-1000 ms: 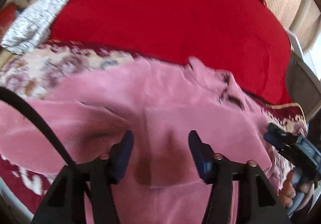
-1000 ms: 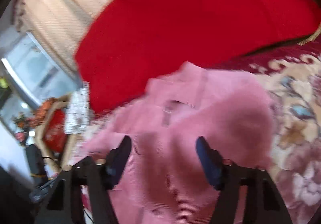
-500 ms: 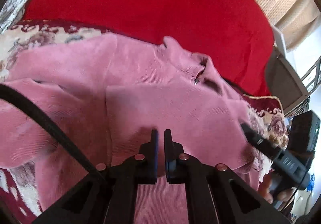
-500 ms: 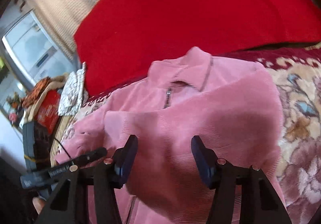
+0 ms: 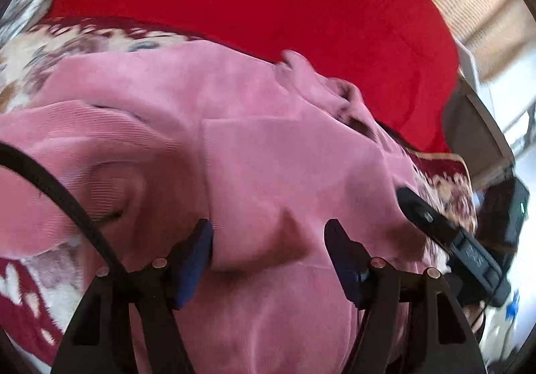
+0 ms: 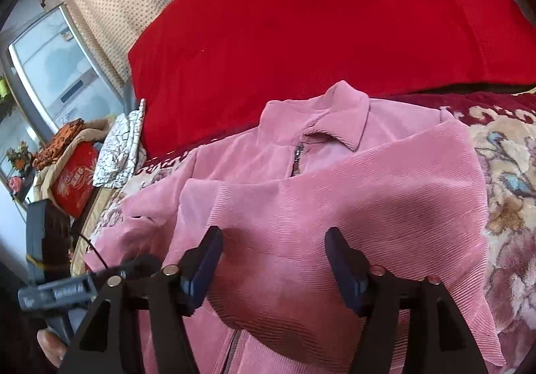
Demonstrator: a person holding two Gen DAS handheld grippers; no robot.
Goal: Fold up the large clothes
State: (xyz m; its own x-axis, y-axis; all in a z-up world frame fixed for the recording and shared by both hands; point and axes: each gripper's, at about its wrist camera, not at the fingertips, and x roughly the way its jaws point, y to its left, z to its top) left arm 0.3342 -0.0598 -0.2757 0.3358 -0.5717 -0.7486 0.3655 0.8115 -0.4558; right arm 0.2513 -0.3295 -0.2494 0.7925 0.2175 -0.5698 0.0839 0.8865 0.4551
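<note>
on the flowered rug in front of a red blanket lies the pink jacket, sleeves folded across its front, while the left gripper and right gripper hover over it, both jaws opening wide, pads pressing nothing.

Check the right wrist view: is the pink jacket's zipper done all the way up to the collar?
No, the zipper on the pink jacket stops short of the open collar.
</note>
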